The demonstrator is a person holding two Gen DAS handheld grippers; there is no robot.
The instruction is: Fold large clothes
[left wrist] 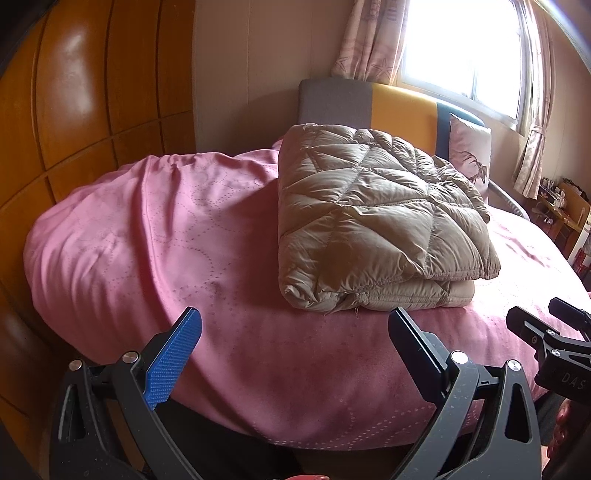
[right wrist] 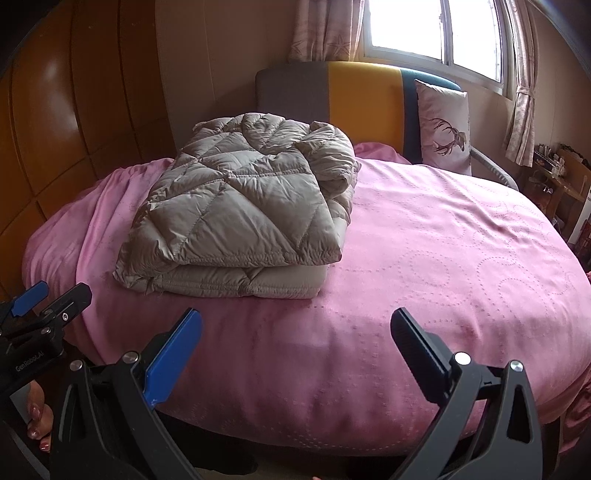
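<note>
I'm holding my left gripper [left wrist: 295, 332] and right gripper [right wrist: 295, 332] spread and empty, aiming squarely for the folded jacket [right wrist: 240, 206] ahead.

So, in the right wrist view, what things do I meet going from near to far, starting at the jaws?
Right gripper with open jaws → pink bedspread → folded beige down jacket → headboard → window.
</note>
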